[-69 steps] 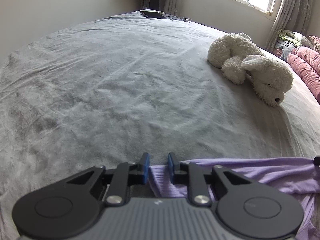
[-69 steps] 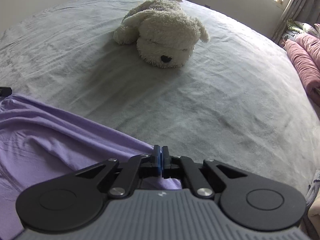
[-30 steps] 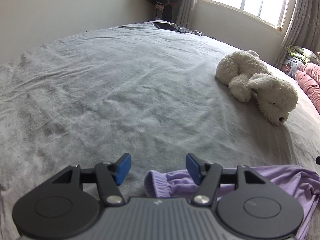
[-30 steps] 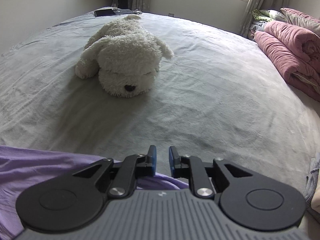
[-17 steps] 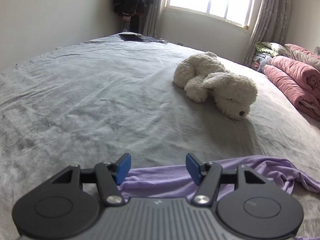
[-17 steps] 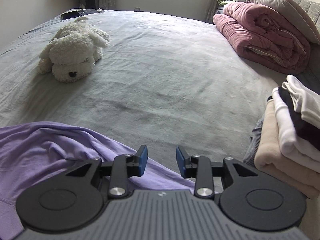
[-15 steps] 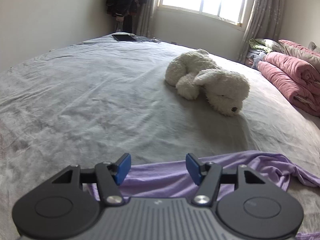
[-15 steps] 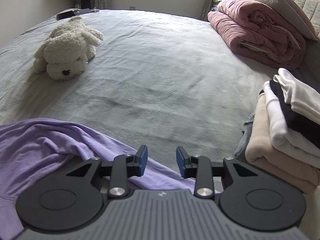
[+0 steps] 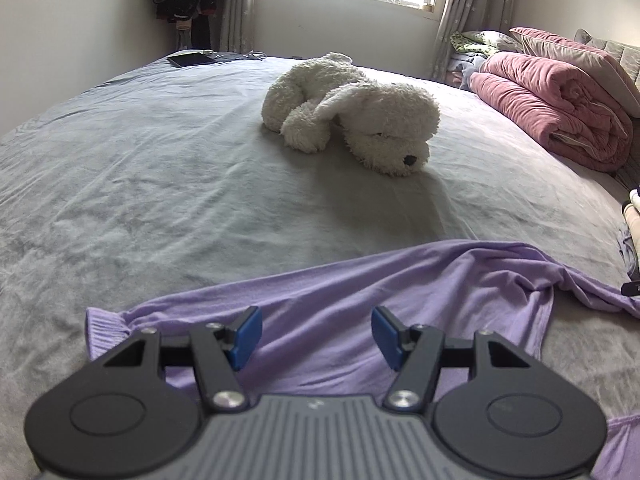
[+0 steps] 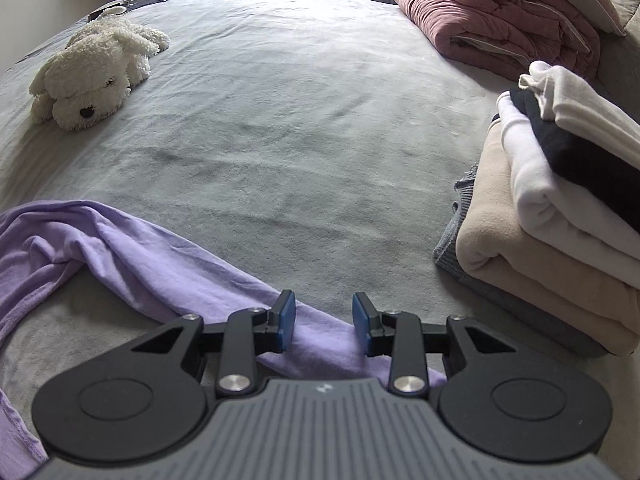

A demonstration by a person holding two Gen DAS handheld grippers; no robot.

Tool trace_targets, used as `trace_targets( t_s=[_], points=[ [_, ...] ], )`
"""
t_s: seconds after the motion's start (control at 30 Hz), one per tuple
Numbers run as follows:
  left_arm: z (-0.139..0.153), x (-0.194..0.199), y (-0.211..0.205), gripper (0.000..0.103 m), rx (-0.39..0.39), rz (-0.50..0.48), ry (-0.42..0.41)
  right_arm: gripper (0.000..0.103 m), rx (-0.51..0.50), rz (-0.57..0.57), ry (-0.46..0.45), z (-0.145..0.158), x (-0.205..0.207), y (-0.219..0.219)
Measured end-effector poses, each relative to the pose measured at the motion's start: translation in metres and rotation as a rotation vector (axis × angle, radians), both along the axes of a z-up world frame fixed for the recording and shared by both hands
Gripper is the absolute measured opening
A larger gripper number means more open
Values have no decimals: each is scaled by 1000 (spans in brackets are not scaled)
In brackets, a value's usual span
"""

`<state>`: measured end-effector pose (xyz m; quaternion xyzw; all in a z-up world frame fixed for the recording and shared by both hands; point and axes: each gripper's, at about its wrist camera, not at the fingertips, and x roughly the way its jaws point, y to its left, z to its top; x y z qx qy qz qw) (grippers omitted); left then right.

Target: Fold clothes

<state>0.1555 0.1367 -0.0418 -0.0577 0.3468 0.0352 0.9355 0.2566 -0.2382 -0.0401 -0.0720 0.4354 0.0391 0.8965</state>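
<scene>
**Grippers open over the purple top, ready for the next pinch**

Left gripper (image 9: 316,332) is standing wide apart above the purple top (image 9: 360,292), its blue pads clear of the cloth and holding nothing. Our right gripper (image 10: 324,322) is parted more narrowly over a long strip of the same top, which is passing under and between its pads without being pinched. The garment is lying crumpled across the near part of the grey bed (image 10: 280,120), with a ribbed cuff (image 9: 102,330) showing at the left.

We are judging this as the moment for choosing new hold points. To do it well, we are aiming each gripper at a firm edge, cuff or hem, rather than loose middle cloth, and pulling the two holds apart so the wrinkles flatten before any fold. We are also keeping the cloth clear of the stack of folded clothes (image 10: 560,208) at the right and the plush dog (image 9: 352,112) beyond.
</scene>
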Motion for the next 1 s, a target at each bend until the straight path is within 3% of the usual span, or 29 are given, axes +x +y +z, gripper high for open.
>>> trace_targets(
  t_s=[0.1,0.17,0.2,0.23,0.63,1.0],
  points=[
    [-3,1,-3,62,11,-11,9,27,-5,19,10,-8,6,4],
    [-4,1,-4,62,12,-14,16,15,8,35,16,-12,8,6],
    [-5,2,-4,62,12,-14,19,2,16,50,22,-12,8,7],
    [-6,2,-4,62,13,-14,22,0,7,61,19,-12,8,10],
    [-8,3,-1,62,11,-8,31,0,-180,29,-143,12,43,22],
    [-9,4,-1,62,21,-10,36,0,-223,-19,-188,1,95,42]
  ],
)
